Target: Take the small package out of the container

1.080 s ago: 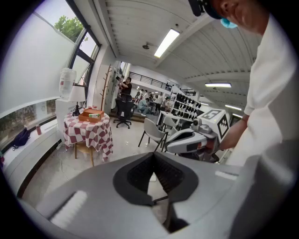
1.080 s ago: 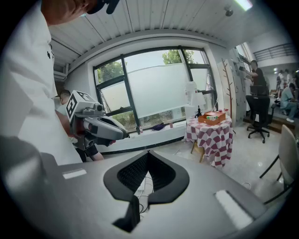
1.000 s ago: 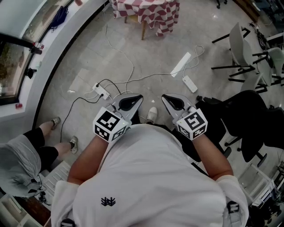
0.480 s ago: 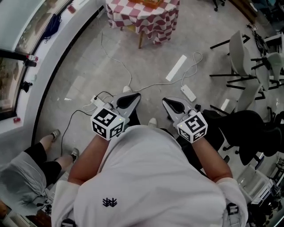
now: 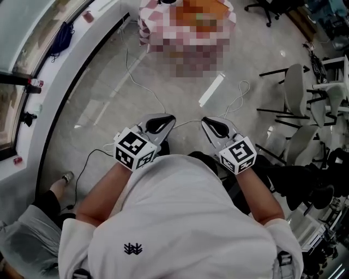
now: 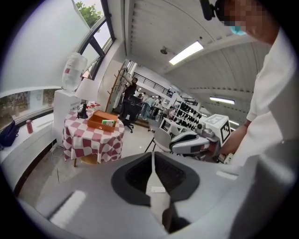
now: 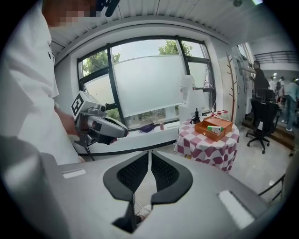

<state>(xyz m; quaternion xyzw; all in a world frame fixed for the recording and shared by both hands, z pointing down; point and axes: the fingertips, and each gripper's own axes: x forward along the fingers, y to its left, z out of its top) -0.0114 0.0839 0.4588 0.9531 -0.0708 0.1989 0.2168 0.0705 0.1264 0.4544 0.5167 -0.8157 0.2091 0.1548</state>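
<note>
The left gripper [image 6: 153, 164] and the right gripper [image 7: 149, 169] are both closed with nothing between the jaws. They are held side by side, well short of the table covered with a red-and-white checked cloth [image 7: 201, 150]. An open orange-brown box container [image 7: 208, 135] stands on that table. The small green-and-white package [image 7: 216, 128] lies inside it.

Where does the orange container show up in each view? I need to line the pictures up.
Head view: the orange container is at the top edge, near the middle, partly under a mosaic patch.
Left gripper view: left of centre, in the background.
Right gripper view: right of centre, in the background.
Shared landmark: the red-and-white checked tablecloth on the table it sits on.
</note>
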